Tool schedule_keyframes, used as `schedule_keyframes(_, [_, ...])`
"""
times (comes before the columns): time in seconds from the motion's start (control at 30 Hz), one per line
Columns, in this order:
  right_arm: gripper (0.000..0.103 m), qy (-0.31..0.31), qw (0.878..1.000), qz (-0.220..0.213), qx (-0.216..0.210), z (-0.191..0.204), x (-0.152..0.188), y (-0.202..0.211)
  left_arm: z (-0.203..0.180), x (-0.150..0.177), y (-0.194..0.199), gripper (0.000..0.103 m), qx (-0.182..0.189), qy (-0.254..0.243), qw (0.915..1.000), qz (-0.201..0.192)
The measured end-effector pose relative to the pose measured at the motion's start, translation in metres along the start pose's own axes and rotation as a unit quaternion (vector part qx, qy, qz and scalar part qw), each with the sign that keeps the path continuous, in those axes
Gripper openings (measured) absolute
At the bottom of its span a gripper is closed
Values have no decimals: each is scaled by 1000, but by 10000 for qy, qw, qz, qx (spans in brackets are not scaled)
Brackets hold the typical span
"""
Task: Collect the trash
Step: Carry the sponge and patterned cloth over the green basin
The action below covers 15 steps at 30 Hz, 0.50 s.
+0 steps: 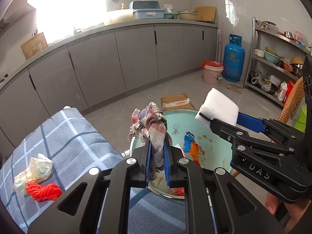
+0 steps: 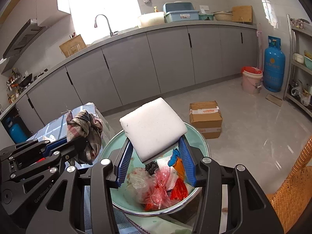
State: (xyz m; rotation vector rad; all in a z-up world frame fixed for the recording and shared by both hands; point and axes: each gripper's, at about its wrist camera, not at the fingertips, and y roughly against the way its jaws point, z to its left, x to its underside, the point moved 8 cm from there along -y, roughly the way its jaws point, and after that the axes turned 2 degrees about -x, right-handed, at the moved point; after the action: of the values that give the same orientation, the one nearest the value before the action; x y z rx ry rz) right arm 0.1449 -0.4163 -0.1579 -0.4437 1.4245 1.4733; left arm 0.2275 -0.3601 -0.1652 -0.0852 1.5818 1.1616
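Left gripper [image 1: 157, 156], at lower centre, pinched our rag [image 1: 154, 124]; right gripper [image 2: 156, 154] clamped foam [image 2: 154, 130] above the basin [image 2: 202, 136].

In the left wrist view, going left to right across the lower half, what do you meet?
Crumpled paper wad → red net → checked rag in the left gripper → blue-and-orange wrapper → white foam block → wicker chair.

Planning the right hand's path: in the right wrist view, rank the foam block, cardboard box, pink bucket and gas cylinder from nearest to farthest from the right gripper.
1. Foam block: held in the right gripper.
2. Cardboard box: on the floor, beyond, to the right.
3. Pink bucket and gas cylinder: far right, side by side, too close to call.
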Motion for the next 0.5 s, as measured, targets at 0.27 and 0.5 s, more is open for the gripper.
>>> schedule_keyframes(0.27, [49,5,10000,63,64,-7,-2,-8,-8,1,-15,12,98,-19,9999,123])
schedule_keyframes(0.5, [50,-5,9999,142,79,-14,-3,-15,-13,5,-28,12,157,-79,9995,252])
